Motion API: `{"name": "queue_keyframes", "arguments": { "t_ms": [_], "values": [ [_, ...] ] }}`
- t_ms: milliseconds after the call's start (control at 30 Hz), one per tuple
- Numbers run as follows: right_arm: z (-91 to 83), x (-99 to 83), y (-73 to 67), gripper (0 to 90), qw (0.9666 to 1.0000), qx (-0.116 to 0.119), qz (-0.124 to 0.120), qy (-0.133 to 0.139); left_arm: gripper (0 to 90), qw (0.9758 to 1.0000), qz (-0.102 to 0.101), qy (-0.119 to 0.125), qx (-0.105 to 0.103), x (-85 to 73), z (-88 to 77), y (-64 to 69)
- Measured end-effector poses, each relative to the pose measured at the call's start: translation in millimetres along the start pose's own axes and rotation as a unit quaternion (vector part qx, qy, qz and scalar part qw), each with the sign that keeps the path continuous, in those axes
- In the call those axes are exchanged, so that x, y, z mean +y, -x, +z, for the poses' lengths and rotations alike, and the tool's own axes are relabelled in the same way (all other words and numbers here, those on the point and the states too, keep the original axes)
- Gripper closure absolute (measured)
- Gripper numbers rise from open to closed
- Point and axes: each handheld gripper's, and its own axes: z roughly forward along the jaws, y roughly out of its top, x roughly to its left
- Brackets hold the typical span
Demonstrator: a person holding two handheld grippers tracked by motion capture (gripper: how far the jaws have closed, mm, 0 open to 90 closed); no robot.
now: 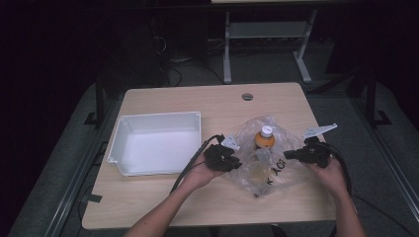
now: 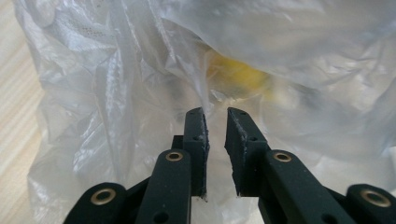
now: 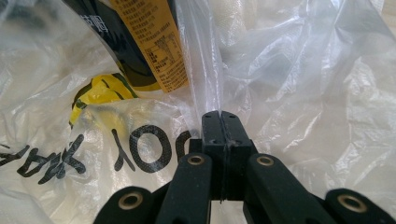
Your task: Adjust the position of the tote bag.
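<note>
Here the right hand-held gripper (image 3: 222,116) pinched a fold of the plastic bag (image 1: 276,168) at centre frame on the table (image 1: 163,197), bottle (image 1: 264,139) inside; the left hand-held gripper (image 2: 215,114) stood slightly spread, film unpinched, probably regrasping

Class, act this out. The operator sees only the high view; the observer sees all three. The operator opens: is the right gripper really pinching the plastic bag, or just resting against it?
Observer: It is pinching. In the right gripper view, the right gripper is shut on a fold of the plastic bag.
Operator: And the left one?
Observer: The left gripper has its jaws slightly apart, with bag film just ahead of them, not clamped.
Operator: What can you read on the bottle?
Observer: The bottle has an orange panel of small print beside a dark band.
</note>
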Motion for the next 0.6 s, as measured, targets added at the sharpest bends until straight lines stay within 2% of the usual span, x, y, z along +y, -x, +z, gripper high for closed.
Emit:
{"name": "queue_keyframes", "arguments": {
  "t_ms": [200,367,533,600],
  "values": [
    [-0.6,0.7,-1.0,89.8,1.0,-0.003,-0.002,0.005,74.0,0.9999,0.009,0.008,0.003,4.7,-18.4,1.4],
    [0.1,0.6,-1.2,89.8,1.0,-0.004,-0.002,-0.001,72.0,0.9998,0.005,0.017,0.001,6.5,-28.4,0.8],
    [1.1,0.8,-1.2,89.8,1.0,-0.006,-0.004,-0.002,69.3,0.9992,0.008,0.037,-0.01,12.2,-41.0,2.2],
    [1.8,1.1,-1.5,89.8,1.0,-0.007,-0.003,-0.002,68.5,0.9991,0.015,0.036,-0.015,15.0,-44.8,3.2]
  ]
}}
